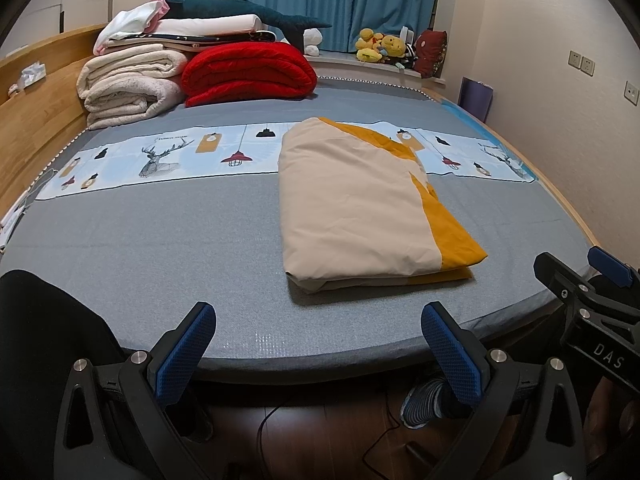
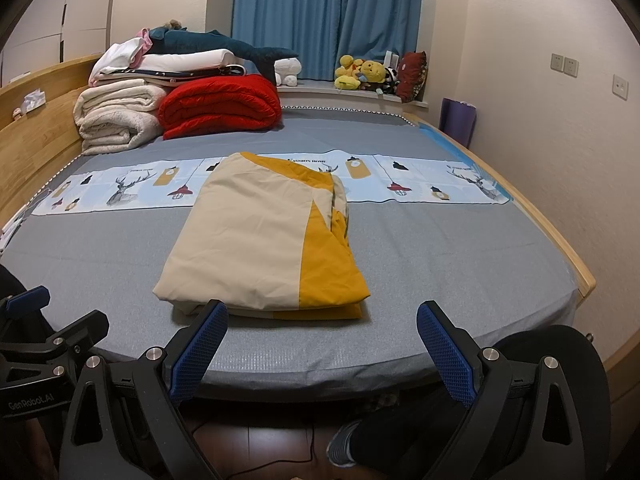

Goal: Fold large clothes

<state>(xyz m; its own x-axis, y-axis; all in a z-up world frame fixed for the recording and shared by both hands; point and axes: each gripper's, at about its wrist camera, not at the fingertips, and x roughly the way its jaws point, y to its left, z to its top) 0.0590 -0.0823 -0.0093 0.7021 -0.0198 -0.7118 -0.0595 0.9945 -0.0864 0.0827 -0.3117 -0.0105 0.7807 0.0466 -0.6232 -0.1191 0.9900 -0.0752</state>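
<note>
A folded beige and mustard-yellow cloth (image 1: 360, 208) lies flat on the grey bed (image 1: 160, 248); it also shows in the right wrist view (image 2: 256, 240). My left gripper (image 1: 318, 324) is open and empty, held back over the bed's near edge, to the left of the cloth's near end. My right gripper (image 2: 322, 320) is open and empty, just short of the cloth's near edge. The right gripper's body shows at the right of the left wrist view (image 1: 592, 300).
Folded white blankets (image 1: 128, 84) and a red quilt (image 1: 248, 72) are stacked at the bed's far left. A printed strip (image 1: 160, 156) runs across the bed. Plush toys (image 1: 380, 48) sit on the window sill. A wooden bed frame (image 2: 560, 240) borders the right side.
</note>
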